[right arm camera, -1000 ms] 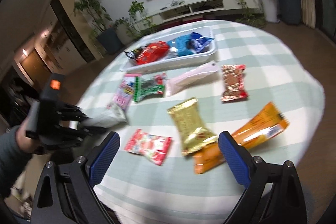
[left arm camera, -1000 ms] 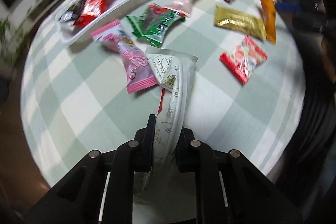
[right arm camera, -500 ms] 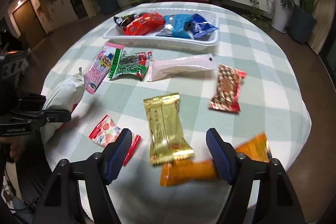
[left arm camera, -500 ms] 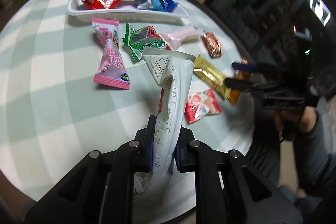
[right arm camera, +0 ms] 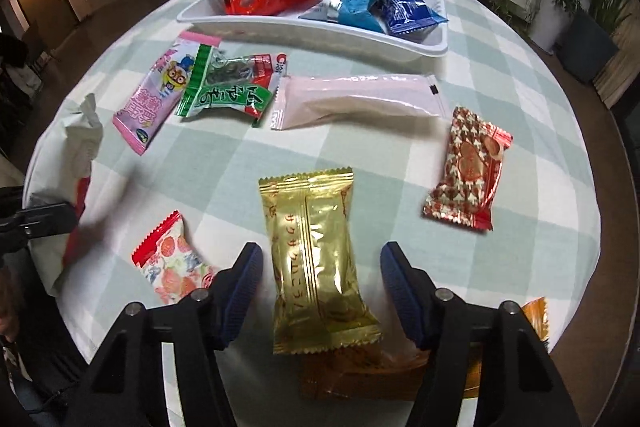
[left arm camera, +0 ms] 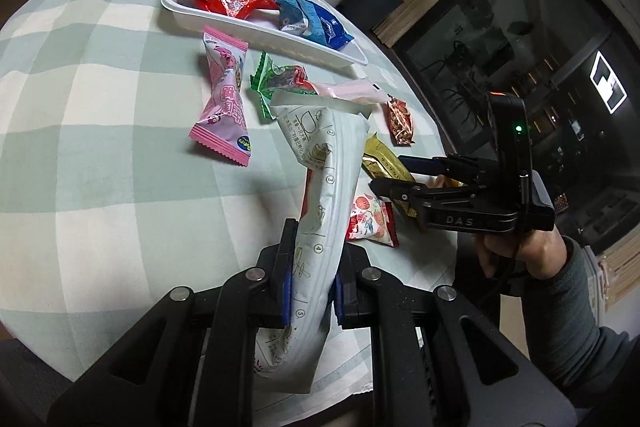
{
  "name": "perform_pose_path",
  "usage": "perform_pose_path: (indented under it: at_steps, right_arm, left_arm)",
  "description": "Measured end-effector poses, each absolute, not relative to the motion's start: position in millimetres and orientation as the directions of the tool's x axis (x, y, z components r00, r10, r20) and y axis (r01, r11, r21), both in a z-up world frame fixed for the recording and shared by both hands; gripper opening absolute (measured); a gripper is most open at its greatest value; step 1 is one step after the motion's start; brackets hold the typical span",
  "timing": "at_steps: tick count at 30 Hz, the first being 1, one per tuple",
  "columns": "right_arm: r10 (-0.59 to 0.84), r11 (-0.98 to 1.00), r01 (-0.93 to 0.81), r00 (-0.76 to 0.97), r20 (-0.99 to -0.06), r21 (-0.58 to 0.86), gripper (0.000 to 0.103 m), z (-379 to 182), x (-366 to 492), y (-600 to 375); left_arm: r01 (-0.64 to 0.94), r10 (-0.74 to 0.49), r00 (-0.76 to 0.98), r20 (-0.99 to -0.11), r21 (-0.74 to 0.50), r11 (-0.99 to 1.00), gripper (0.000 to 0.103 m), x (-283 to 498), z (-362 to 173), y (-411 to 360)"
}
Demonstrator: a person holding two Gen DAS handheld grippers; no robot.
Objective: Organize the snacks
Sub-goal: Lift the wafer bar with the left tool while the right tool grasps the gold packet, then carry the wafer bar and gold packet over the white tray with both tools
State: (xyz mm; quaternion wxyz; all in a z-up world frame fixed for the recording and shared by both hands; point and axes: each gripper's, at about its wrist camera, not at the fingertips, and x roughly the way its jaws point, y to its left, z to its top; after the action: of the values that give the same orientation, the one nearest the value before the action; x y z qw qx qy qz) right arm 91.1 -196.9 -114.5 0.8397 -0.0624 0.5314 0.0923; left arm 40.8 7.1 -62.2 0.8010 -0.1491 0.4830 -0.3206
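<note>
My left gripper [left arm camera: 311,263] is shut on a long white snack packet [left arm camera: 326,183] and holds it above the near part of the table; the packet also shows at the left of the right wrist view [right arm camera: 82,131]. My right gripper [right arm camera: 322,287] is open and hovers over a gold packet [right arm camera: 316,263], one finger on each side, with an orange packet [right arm camera: 368,371] under its near end. A white tray [right arm camera: 320,29] at the far side holds a black, a red and two blue packets.
Loose on the checked tablecloth lie a pink packet [right arm camera: 164,91], a green packet [right arm camera: 232,87], a long pale pink packet [right arm camera: 356,101], a red patterned packet [right arm camera: 468,167] and a strawberry packet [right arm camera: 172,263]. The round table's edge is close at the right. Plants stand behind.
My right gripper has moved forward and down over the gold packet. My left gripper has swung round with the white packet still in it.
</note>
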Motion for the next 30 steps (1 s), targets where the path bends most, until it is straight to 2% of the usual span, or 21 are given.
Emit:
perform_pose_path:
  at_steps: [1, 6, 7, 15, 25, 30]
  right_arm:
    - [0.082, 0.973, -0.229, 0.414, -0.907, -0.016, 0.062, -114.5, 92.6, -195.1]
    - [0.087, 0.964, -0.266, 0.398, -0.913, -0.025, 0.040, -111.9, 94.4, -188.2]
    - [0.089, 0.963, -0.270, 0.396, -0.914, -0.023, 0.038, -111.4, 94.4, -186.8]
    - [0.150, 0.972, -0.229, 0.403, -0.903, 0.059, 0.034, -106.8, 98.8, -192.7]
    - [0.289, 0.955, -0.105, 0.533, -0.795, 0.276, 0.034, -65.1, 89.7, -237.3]
    - [0.295, 0.938, -0.027, 0.587, -0.754, 0.346, 0.034, -54.7, 95.3, -266.2]
  left_arm:
    - [0.368, -0.661, 0.329, -0.674, -0.553, 0.748, 0.013, 38.6, -62.4, 10.6]
    - [0.359, -0.678, 0.334, -0.655, -0.576, 0.734, 0.013, 40.0, -63.7, 17.4]
    - [0.358, -0.679, 0.335, -0.653, -0.578, 0.733, 0.013, 39.7, -64.0, 18.3]
    - [0.347, -0.698, 0.352, -0.623, -0.606, 0.716, 0.013, 38.1, -61.1, 28.4]
    - [0.326, -0.706, 0.401, -0.583, -0.630, 0.705, 0.013, 47.4, -44.3, 50.4]
    - [0.323, -0.693, 0.440, -0.571, -0.620, 0.715, 0.012, 66.9, -26.5, 59.9]
